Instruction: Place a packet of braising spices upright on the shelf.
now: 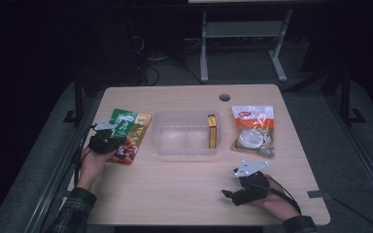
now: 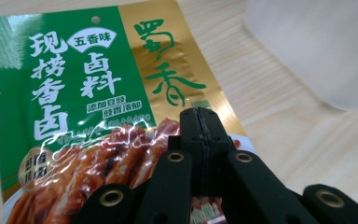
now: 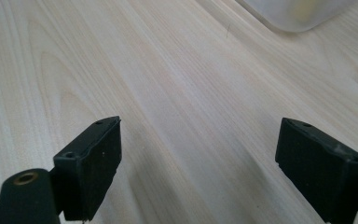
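A green and gold food pouch (image 1: pixel 126 132) lies flat on the wooden table (image 1: pixel 184 194) at the left. My left gripper (image 1: pixel 111 141) is at the pouch's near end. In the left gripper view its jaws are pressed together just over the pouch (image 2: pixel 74 93), and the left gripper (image 2: pixel 199 119) has nothing visible between them. My right gripper (image 1: pixel 233 187) rests near the front right of the table. Seen from its own camera, the right gripper (image 3: pixel 198 154) stands wide open over bare wood.
A clear plastic container (image 1: pixel 161 138) sits mid-table with a slim yellow box (image 1: pixel 212 131) upright against its right wall. A white and orange packet (image 1: pixel 253 130) lies to its right. The container's frosted wall (image 2: pixel 317 46) is close to the pouch, and its corner (image 3: pixel 298 11) shows far off.
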Demonstrator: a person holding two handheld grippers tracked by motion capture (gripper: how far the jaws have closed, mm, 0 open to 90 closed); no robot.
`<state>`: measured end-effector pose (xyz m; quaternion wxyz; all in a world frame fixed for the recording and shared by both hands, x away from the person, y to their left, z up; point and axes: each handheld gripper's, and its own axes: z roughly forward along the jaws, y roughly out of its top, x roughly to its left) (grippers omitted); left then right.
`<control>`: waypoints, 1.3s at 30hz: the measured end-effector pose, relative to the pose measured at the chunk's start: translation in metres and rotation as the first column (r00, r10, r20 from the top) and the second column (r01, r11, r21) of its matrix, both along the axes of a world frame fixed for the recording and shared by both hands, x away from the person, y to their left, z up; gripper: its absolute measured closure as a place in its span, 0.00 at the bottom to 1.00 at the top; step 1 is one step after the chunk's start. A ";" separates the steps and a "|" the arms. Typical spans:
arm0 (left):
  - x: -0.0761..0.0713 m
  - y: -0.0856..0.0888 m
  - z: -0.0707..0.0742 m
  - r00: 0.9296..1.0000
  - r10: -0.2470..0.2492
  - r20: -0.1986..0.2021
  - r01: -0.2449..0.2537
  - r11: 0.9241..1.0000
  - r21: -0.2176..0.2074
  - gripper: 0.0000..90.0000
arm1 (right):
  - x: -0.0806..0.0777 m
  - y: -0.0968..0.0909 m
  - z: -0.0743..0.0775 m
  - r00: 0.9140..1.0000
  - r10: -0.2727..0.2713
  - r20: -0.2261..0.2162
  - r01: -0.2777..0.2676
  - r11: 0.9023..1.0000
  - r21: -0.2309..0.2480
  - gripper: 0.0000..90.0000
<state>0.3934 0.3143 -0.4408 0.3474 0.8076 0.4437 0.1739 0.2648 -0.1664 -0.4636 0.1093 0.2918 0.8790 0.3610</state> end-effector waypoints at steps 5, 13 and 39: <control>0.007 -0.010 -0.012 0.998 -0.019 -0.061 0.018 1.000 -0.019 1.00 | 0.000 0.000 0.000 1.000 -0.004 -0.002 0.004 1.000 0.001 0.15; 0.003 -0.011 -0.019 0.997 -0.030 -0.078 0.031 0.999 0.020 1.00 | 0.000 -0.003 0.001 1.000 -0.010 0.002 0.010 1.000 0.002 0.15; -0.027 -0.034 -0.018 0.979 -0.122 -0.165 0.117 0.992 -0.036 1.00 | 0.000 -0.002 0.000 1.000 -0.006 0.003 0.006 1.000 -0.003 0.15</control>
